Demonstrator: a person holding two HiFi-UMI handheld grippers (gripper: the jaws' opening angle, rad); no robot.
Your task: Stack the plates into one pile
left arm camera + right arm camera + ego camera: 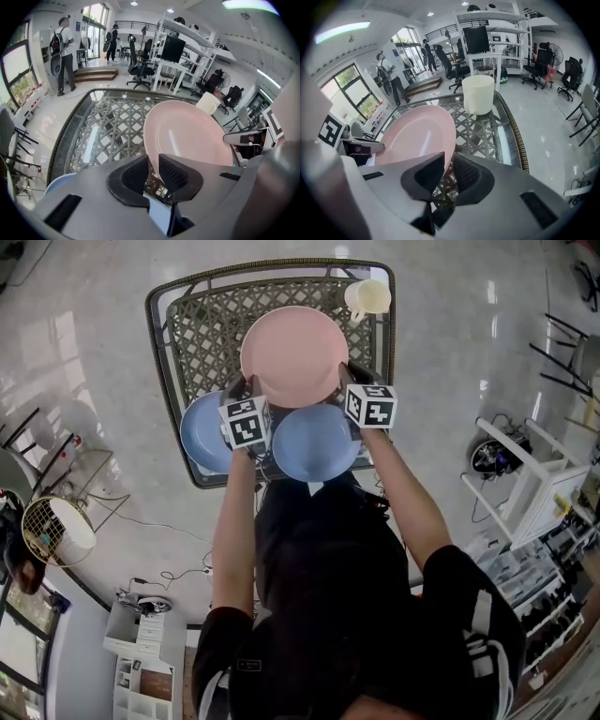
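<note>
At the bench's [202, 334] near edge a blue plate [200, 434] lies left. The pink plate [293, 354] is gripped at its left rim by the left tongs [151, 161] and at its right by the right tongs [449, 159] (both clamped), partly over a second blue plate [314, 443].

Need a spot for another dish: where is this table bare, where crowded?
Bare: the table's far-left quarter, between its left rim and the pink plate; a narrow strip along the right rim, nearer than the cup. Crowded: the near edge, with the left blue plate, right blue plate, and left gripper and right gripper gripping the pink plate.
</note>
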